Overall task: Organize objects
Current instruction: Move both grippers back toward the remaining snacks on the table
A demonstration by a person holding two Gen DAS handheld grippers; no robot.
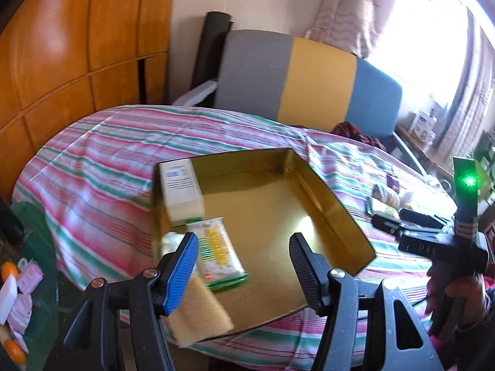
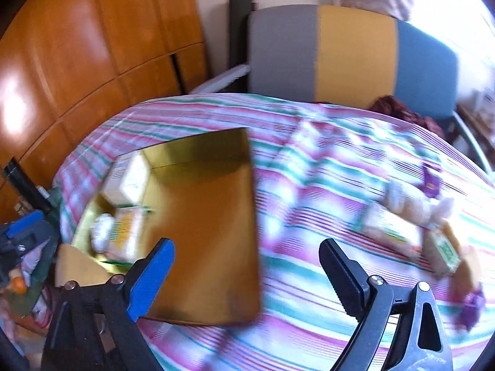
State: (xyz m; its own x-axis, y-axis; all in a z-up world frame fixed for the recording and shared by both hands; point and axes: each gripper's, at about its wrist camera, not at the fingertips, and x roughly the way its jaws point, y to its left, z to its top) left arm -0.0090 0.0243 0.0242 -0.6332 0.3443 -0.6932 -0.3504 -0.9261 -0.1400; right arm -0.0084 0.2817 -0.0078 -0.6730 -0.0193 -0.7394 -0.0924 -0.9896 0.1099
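A shallow gold tray (image 1: 324,191) (image 2: 216,154) lies on the striped bedspread. In its left part are a cream carton (image 1: 181,190), a green-and-yellow snack packet (image 1: 218,252), a small white item (image 1: 170,241) and a yellow sponge (image 1: 201,312). My left gripper (image 1: 244,272) hangs open over the tray's near part, nothing between its fingers. My right gripper (image 2: 247,278) stands open and empty above the tray's right edge and the bedspread. To its right lie several loose snack packets (image 2: 389,225) and a small box (image 2: 442,250), blurred. The right gripper's body (image 1: 445,241) shows at the right of the left wrist view.
A grey, yellow and blue headboard (image 1: 309,80) stands behind the bed, a wooden wardrobe (image 1: 77,46) to the left. A dark red cloth (image 2: 402,108) lies by the headboard. Small items (image 1: 18,293) sit low at the left. A cluttered side table (image 1: 427,126) stands at the bright window.
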